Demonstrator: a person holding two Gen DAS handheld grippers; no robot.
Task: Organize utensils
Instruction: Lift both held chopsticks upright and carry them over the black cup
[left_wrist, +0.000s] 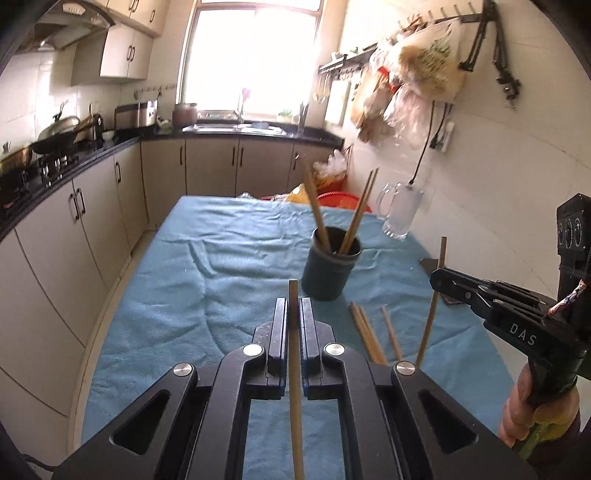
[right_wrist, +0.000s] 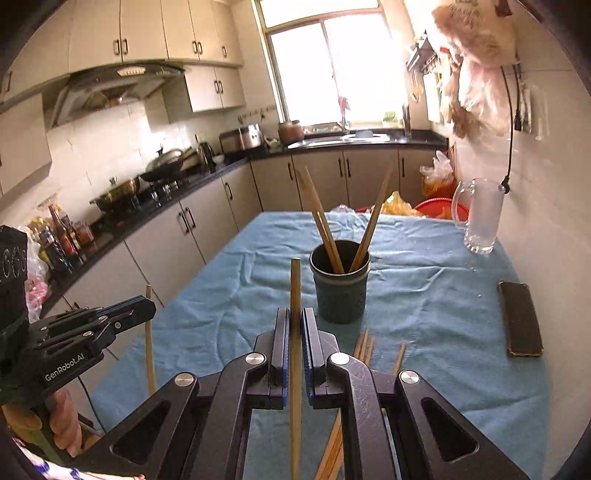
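Observation:
A dark round cup (left_wrist: 328, 271) stands on the blue cloth with three wooden chopsticks (left_wrist: 317, 206) leaning in it. My left gripper (left_wrist: 293, 308) is shut on one upright chopstick (left_wrist: 294, 369), lifted above the cloth just short of the cup. At the right, my right gripper (left_wrist: 441, 280) is shut on another chopstick (left_wrist: 432, 314). In the right wrist view, the right gripper (right_wrist: 294, 325) pinches its chopstick (right_wrist: 295, 288) in front of the cup (right_wrist: 340, 288). The left gripper (right_wrist: 147, 306) holds its chopstick (right_wrist: 149, 350) at the left. Several loose chopsticks (left_wrist: 369, 338) (right_wrist: 365, 345) lie on the cloth near the cup.
A glass mug (right_wrist: 480, 218) stands at the far right of the table by the tiled wall. A dark flat case (right_wrist: 521, 321) lies near the right edge. The blue cloth (left_wrist: 229, 258) covers the table. Kitchen counters (left_wrist: 74, 173) run along the left, and a red basin (left_wrist: 340, 201) sits beyond the table.

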